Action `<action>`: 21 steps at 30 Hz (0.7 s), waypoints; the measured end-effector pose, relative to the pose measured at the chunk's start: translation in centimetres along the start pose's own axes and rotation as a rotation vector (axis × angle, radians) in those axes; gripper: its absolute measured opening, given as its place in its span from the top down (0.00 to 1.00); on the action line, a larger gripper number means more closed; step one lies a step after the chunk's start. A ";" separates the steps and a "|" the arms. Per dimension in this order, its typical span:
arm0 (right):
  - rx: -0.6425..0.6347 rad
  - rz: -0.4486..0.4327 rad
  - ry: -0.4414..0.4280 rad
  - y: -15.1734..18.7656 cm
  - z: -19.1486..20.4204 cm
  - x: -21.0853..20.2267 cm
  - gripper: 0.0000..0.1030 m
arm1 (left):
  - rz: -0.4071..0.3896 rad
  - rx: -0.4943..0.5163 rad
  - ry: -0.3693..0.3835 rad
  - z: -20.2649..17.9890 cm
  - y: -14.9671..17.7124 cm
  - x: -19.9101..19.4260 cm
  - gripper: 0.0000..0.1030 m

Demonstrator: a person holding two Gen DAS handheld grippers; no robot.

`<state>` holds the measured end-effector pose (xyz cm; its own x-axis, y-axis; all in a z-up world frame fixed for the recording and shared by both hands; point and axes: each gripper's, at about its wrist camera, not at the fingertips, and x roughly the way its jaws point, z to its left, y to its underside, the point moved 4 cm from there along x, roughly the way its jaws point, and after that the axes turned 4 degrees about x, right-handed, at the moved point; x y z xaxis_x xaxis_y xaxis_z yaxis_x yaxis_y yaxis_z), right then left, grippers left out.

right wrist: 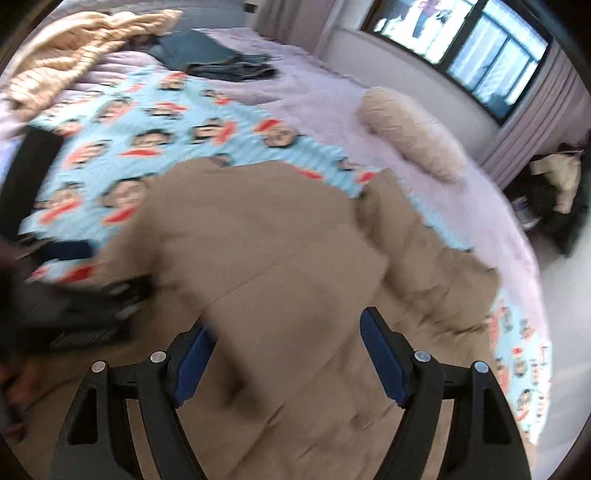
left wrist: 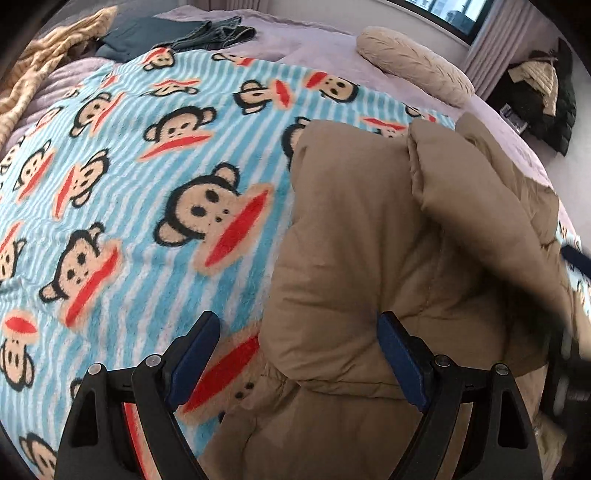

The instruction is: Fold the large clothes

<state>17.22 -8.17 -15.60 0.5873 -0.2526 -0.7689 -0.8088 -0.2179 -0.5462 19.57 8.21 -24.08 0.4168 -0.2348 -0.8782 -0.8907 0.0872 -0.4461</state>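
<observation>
A tan padded jacket (left wrist: pixel 388 240) lies partly folded on a blue striped monkey-print blanket (left wrist: pixel 129 184) on the bed. My left gripper (left wrist: pixel 299 343) is open just above the jacket's left edge, holding nothing. In the right wrist view, which is blurred, the same jacket (right wrist: pixel 280 258) fills the middle. My right gripper (right wrist: pixel 288 347) is open above it, with jacket fabric showing between the blue pads (right wrist: pixel 384 358). The left gripper shows as a dark blur at the left edge of the right wrist view (right wrist: pixel 74 306).
A beige pillow (left wrist: pixel 413 62) lies at the far right of the bed. Dark folded clothes (left wrist: pixel 177 33) and a tan crumpled blanket (left wrist: pixel 48 62) lie at the far end. A dark pile with a jacket (left wrist: pixel 539 96) sits on the floor by the curtain.
</observation>
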 end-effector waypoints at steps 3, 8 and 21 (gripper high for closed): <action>0.355 0.056 -0.028 1.3 -7.2 1.2 0.22 | 0.025 0.003 0.039 -0.1 -0.6 0.0 0.15; 0.756 0.179 -0.234 6.4 -13.6 3.6 0.22 | -0.014 -0.081 0.239 1.5 -5.1 -0.9 0.15; 1.254 0.328 -0.519 14.2 -13.9 6.8 0.91 | 0.011 0.109 0.137 -1.5 -9.8 2.9 0.84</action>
<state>10.18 -26.10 -23.99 0.5137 0.3067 -0.8013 -0.5543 0.8315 -0.0371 29.24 5.22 -21.97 0.3716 -0.3621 -0.8549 -0.8673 0.1931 -0.4588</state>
